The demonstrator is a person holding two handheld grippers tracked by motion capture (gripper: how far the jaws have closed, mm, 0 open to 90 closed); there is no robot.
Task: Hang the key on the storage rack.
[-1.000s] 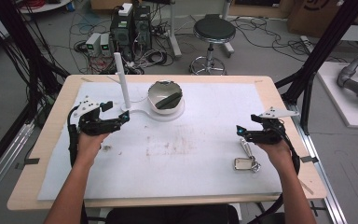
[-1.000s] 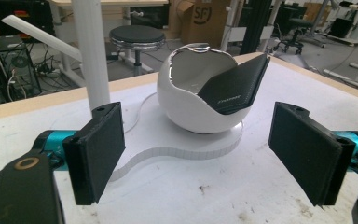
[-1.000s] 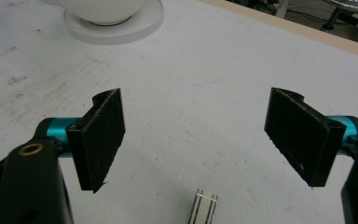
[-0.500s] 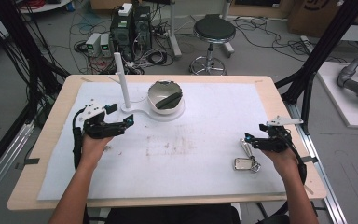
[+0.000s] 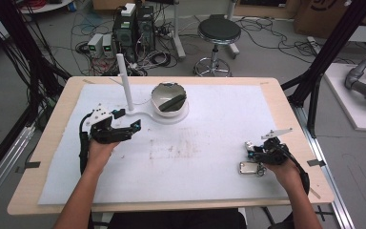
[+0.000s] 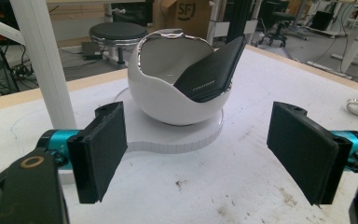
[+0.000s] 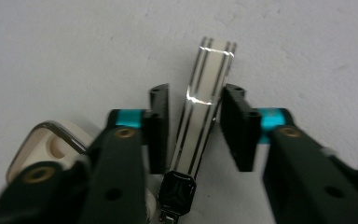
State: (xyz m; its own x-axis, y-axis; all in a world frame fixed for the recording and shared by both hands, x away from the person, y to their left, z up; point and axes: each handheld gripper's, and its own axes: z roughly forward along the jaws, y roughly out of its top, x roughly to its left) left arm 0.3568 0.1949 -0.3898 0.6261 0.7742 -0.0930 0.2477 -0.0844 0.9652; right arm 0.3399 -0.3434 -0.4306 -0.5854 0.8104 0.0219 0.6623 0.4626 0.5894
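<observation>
A glossy cream strap (image 7: pixel 209 74) with thin dark lines lies on the white mat, ending in a small black clasp (image 7: pixel 177 186). My right gripper (image 7: pixel 196 93) points down over it; its jaws have just been closing, and the strap lies between them with a thin gap at the left pad. A cream, metal-rimmed case (image 7: pixel 42 144) lies beside it, seen from above as a small silver object (image 5: pixel 250 168) next to the right gripper (image 5: pixel 255 151). My left gripper (image 5: pixel 133 128) hangs open, facing a white bowl (image 6: pixel 158 93) that holds a flat black textured piece (image 6: pixel 209 70).
The bowl (image 5: pixel 164 107) sits on a white base plate (image 5: pixel 145 117) with an upright white post (image 5: pixel 124 81). The right hand works close to the table's right edge (image 5: pixel 314 162). Beyond the table are a stool (image 5: pixel 218 31) and computer boxes (image 5: pixel 133 28).
The right gripper has sunk to the mat beside the silver object and its jaws have narrowed around the strap. The left gripper has stayed put.
</observation>
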